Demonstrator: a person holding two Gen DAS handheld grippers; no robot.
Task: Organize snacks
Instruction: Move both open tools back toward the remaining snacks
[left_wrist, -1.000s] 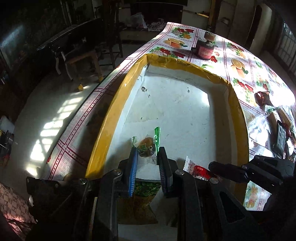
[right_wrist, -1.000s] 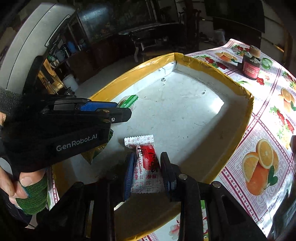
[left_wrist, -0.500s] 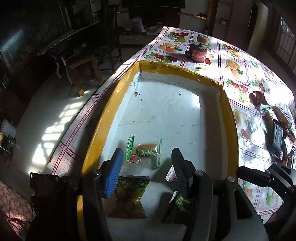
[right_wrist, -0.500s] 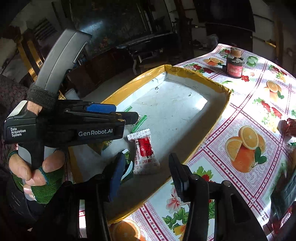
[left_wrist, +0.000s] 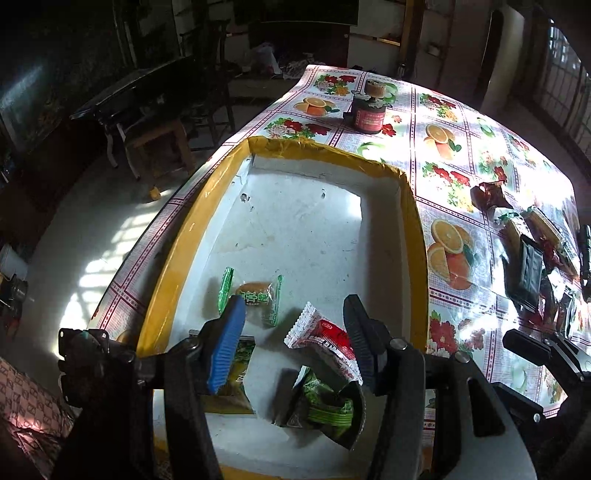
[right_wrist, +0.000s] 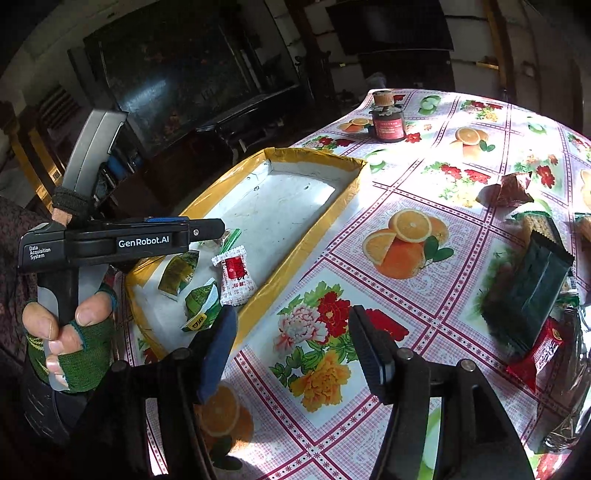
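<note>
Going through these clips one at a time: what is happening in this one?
A person with a gripper in each hand is sorting snacks into a yellow-rimmed tray. Both jaws have just been opening and hold nothing. The left gripper hangs over the tray's near end above the red-and-white packet and the cake packet. The right gripper is over the tablecloth beside the tray. More snacks lie loose on the cloth.

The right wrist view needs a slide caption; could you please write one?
Open right gripper over the flowered tablecloth, snack packets lying in the yellow-rimmed tray.
</note>
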